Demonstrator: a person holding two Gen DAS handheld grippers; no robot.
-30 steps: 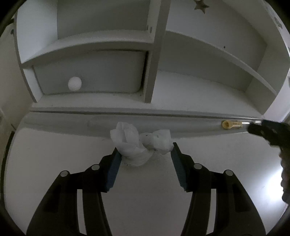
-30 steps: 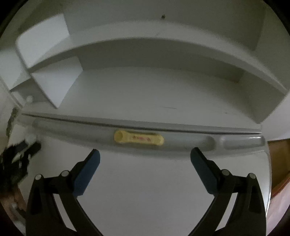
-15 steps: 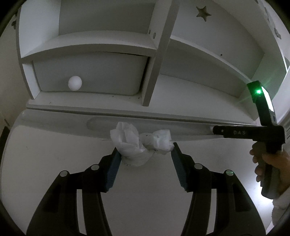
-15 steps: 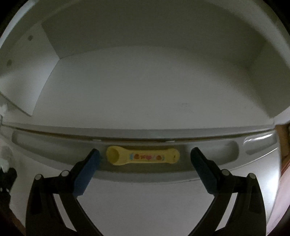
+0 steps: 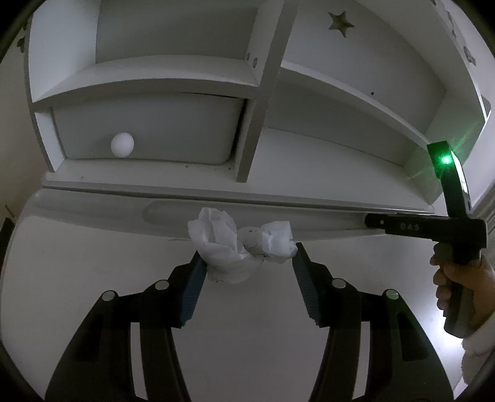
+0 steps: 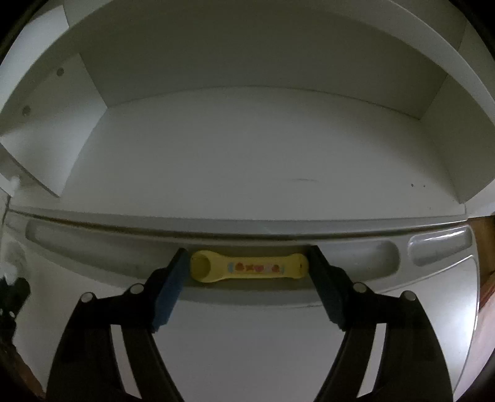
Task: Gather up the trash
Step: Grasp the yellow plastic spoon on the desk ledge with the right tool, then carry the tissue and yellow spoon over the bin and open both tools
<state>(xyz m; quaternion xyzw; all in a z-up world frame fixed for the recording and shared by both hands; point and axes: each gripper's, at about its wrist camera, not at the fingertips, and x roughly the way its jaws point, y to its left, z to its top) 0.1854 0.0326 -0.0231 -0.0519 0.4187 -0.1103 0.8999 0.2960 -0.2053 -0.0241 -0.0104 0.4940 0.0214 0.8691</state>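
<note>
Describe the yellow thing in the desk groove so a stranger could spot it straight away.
Find the white desk under the white shelf unit, then the long shallow groove along its back edge. Lying flat in it, between the closing right gripper's pads, is the yellow plastic piece: the only coloured thing there, with a small picture strip.

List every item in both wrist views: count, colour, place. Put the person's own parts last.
crumpled tissue: one, white, held between the left tongs' pads above the desk
yellow tube: one, yellow with a coloured label, lying lengthwise in the desk's groove, between the right tongs' fingers
ball: one, white, in the lower left shelf compartment, in front of the bin
bin: one, pale grey, lower left compartment
star cutout: one, dark, in the shelf's back panel, upper right
shelf unit: one, white, behind the desk
desk: one, white, with a groove along its back edge
left tongs: one, black with blue pads, gripping the tissue
right tongs: one, black with blue pads, closing around the tube
hand: one, holding the right tongs' handle
</note>
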